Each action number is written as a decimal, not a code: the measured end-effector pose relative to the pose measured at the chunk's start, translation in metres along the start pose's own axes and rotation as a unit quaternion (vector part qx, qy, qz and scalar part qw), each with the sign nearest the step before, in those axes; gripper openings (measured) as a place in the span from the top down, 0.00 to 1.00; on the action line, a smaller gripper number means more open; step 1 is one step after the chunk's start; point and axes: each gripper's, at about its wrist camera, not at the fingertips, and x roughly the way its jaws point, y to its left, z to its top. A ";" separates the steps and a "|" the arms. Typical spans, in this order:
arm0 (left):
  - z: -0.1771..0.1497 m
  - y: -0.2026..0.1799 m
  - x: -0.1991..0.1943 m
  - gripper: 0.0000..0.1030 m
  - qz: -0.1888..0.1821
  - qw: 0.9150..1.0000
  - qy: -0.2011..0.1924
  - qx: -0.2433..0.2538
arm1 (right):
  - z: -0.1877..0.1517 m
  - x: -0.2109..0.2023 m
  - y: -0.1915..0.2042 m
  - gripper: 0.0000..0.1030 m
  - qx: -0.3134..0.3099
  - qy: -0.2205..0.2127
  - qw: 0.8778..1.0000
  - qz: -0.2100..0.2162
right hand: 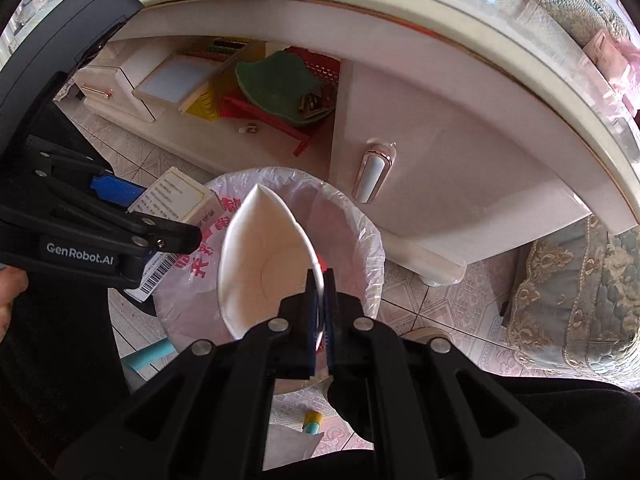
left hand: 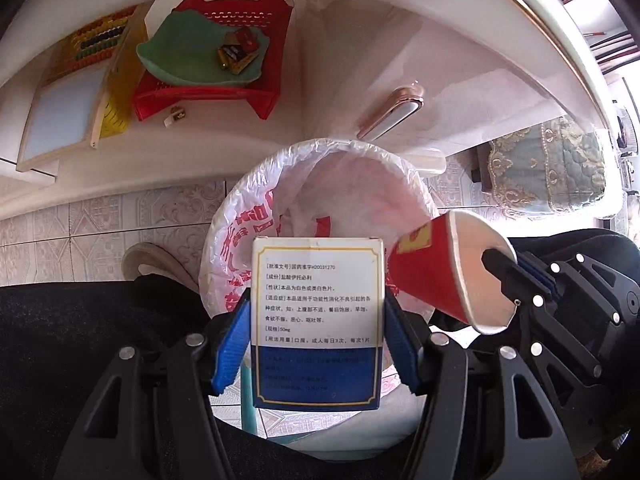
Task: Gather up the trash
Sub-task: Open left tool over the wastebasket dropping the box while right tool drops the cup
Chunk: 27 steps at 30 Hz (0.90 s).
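Observation:
A white and blue medicine box [left hand: 316,320] with printed text is clamped between the blue pads of my left gripper [left hand: 316,344], which is shut on it above the bin. The bin [left hand: 240,216] is lined with a white plastic bag with red print. My right gripper [right hand: 320,304] is shut on the rim of a red paper cup [right hand: 264,268], squashing its white mouth flat; the cup [left hand: 428,276] hangs tilted over the bin [right hand: 360,240]. In the right wrist view the left gripper [right hand: 132,216] holds the box [right hand: 176,196] at the bin's left rim.
A white cabinet with a metal handle [left hand: 390,112] stands just behind the bin. Its open shelf holds a red basket [left hand: 240,92], a green dish [left hand: 192,56] and an abacus board [left hand: 68,100]. A quilted cushion [right hand: 572,292] is at the right. Small litter [right hand: 312,420] lies on the tiled floor.

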 end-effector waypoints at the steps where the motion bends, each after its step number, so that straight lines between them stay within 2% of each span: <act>1: 0.002 0.001 0.003 0.42 -0.001 1.000 0.003 -0.002 | 0.001 0.005 0.001 0.96 0.001 0.003 1.000 -0.003; 3: 0.004 0.003 0.009 0.42 0.006 1.000 0.007 -0.004 | 0.001 0.013 0.001 0.96 -0.001 0.011 1.000 -0.010; 8: 0.007 0.006 0.023 0.42 0.010 1.000 0.023 -0.008 | 0.003 0.022 -0.004 0.96 0.009 0.026 1.000 0.006; 18: 0.013 0.006 0.061 0.42 0.019 0.998 0.066 -0.009 | 0.008 0.048 -0.016 0.96 0.030 0.049 0.998 -0.003; 27: 0.015 0.005 0.087 0.42 0.035 0.995 0.090 -0.018 | 0.001 0.070 -0.002 0.96 0.013 0.084 0.996 -0.001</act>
